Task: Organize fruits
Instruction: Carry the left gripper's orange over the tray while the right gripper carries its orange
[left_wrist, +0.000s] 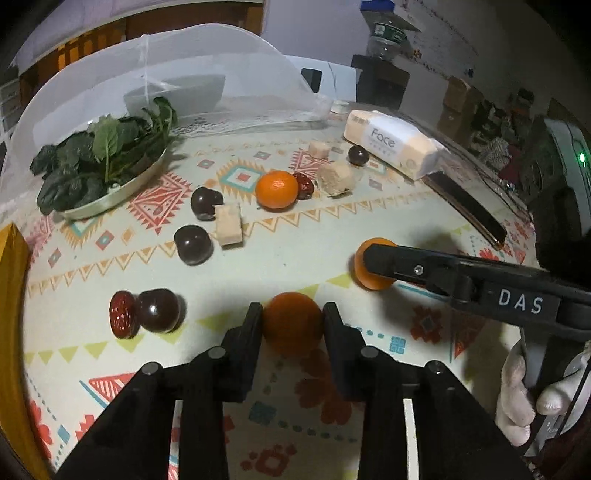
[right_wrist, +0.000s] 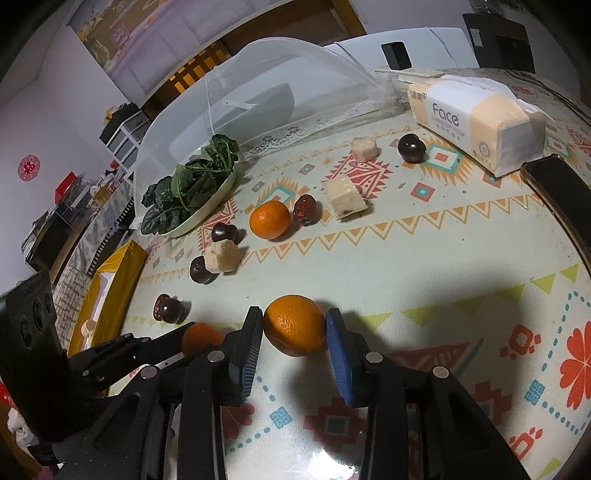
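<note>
Both tools clenched on oranges. Left gripper (left_wrist: 292, 325) pinched an orange (left_wrist: 291, 323) low over the tablecloth (left_wrist: 295, 254); right gripper (right_wrist: 294, 325) squeezed another orange (right_wrist: 294, 324). Third orange (left_wrist: 277, 190) loose at 12 o'clock. Probably paired pickup for sorting.

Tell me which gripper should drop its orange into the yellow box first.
Left. The left gripper, clamping an orange, is nearer the yellow box at the left edge; the right gripper, holding a second orange, would have to reach across it.
</note>
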